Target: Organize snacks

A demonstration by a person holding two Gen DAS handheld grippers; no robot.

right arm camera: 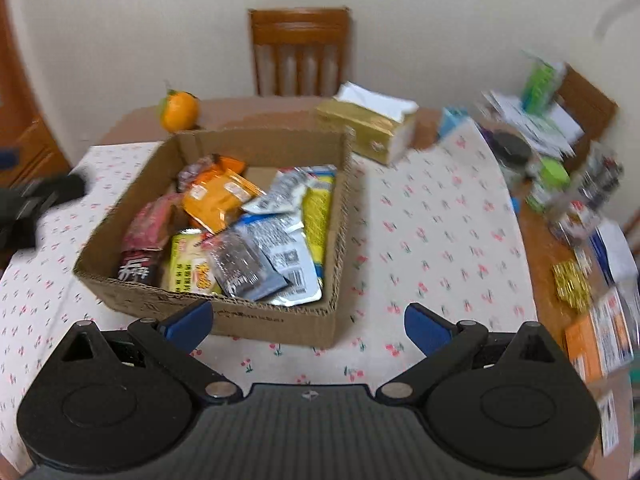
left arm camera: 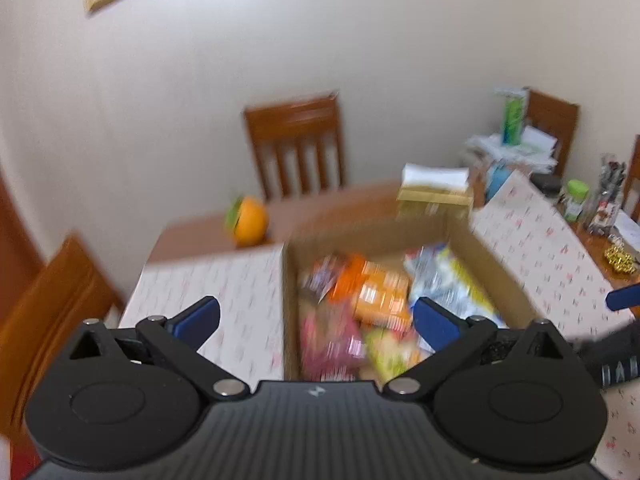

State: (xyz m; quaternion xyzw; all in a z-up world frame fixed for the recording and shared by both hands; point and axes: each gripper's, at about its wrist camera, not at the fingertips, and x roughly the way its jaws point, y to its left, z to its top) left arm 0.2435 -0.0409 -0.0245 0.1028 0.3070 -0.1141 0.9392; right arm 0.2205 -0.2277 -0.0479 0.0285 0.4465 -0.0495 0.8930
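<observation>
Several snack packets (right arm camera: pixel 240 232) already lie jumbled in the cardboard box (right arm camera: pixel 280 320) on the flowered tablecloth (right arm camera: pixel 432 240). Both the left gripper (left arm camera: pixel 316 320) and right gripper (right arm camera: pixel 308 322) are spread wide, holding nothing. Judging by the loose pile, sorting seems barely begun.

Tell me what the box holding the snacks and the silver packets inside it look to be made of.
The box looks like plain brown corrugated cardboard: matte, with fluting showing along its cut top edge. The silver packets look like glossy metallised plastic film, judging by the crinkles and bright glare, though foil laminate is possible.
</observation>
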